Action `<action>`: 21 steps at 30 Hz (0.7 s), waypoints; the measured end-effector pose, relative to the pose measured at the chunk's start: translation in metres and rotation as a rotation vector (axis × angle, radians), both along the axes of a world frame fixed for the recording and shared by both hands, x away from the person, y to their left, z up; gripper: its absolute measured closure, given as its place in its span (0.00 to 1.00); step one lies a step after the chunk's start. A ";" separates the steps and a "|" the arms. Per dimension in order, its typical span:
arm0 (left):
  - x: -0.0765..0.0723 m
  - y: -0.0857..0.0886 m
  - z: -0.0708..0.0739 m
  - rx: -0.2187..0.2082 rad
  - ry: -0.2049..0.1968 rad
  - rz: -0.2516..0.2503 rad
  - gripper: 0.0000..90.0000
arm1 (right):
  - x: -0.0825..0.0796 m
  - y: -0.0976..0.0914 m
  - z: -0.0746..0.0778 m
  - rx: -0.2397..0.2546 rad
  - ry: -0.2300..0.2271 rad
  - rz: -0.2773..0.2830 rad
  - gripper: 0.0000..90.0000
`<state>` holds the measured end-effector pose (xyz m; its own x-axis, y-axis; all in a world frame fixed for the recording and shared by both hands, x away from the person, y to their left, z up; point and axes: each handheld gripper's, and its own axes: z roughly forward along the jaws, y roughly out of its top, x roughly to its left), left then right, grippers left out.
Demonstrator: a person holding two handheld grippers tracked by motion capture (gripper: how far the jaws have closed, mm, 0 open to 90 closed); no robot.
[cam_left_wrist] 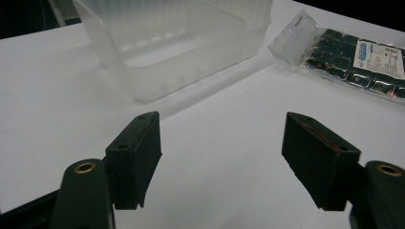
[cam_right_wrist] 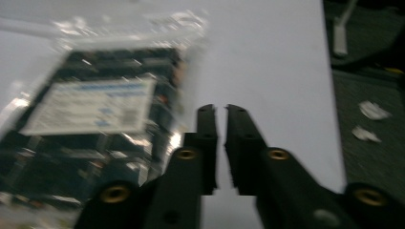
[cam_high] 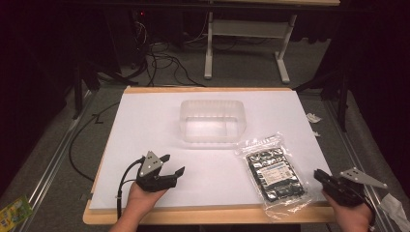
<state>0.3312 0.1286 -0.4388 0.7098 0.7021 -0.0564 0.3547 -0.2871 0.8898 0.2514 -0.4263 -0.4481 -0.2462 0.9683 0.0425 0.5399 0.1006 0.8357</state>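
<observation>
A: Where's the bag (cam_high: 276, 173)?

B: Flat on the white surface (cam_high: 145, 125), near its front right corner, one corner hanging over the front edge. The tub (cam_high: 212, 121) sits behind it and to the left, a little apart.

A: And the claws?

B: The right claw (cam_high: 319, 175) is just beside the bag's right edge, jaws drawn together with a thin slit between them and nothing in it. In the right gripper view the picture is blurred, and its tips (cam_right_wrist: 220, 110) lie alongside the plastic without pinching it, as far as I can tell. The left claw (cam_high: 173, 165) hovers over bare surface at the front left, jaws wide and empty, facing the tub and bag.

A: How would the bag handle?

B: Light, I'd judge, and a bit floppy. It's clear crinkly plastic around a flat dark slab with a white label (cam_high: 275, 170). The film looks slick, so a pinch on the middle could slide. The loose sealed margin is the better hold, say the near-right border or the overhanging corner.

A: Anything in the way?

B: Not between bag and tub. The tub is open-topped and empty, its thin walls translucent. Off the surface there are paper scraps on the floor at the right (cam_high: 313, 117), cables at the back, and a green packet (cam_high: 14, 210) at the far left.
</observation>
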 end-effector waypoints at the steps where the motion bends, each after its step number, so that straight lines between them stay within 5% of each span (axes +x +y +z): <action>1: 0.001 -0.002 0.000 0.000 0.000 -0.006 0.33 | -0.003 -0.007 -0.004 -0.010 0.017 -0.021 1.00; 5: 0.003 -0.013 0.001 0.007 -0.013 -0.029 0.33 | -0.009 -0.022 -0.018 0.023 0.091 -0.037 1.00; 11: 0.006 -0.021 0.001 0.010 -0.019 -0.052 0.33 | -0.016 -0.014 -0.028 0.021 0.156 0.017 1.00; 21: 0.009 -0.028 0.001 0.011 -0.020 -0.070 0.34 | -0.034 0.006 -0.028 0.084 0.195 0.120 1.00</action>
<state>0.3404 0.1003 -0.4380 0.7582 0.6512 -0.0340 0.3154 -0.3206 0.8932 0.2177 -0.4203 -0.4760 -0.3387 0.9236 0.1793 0.6804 0.1088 0.7247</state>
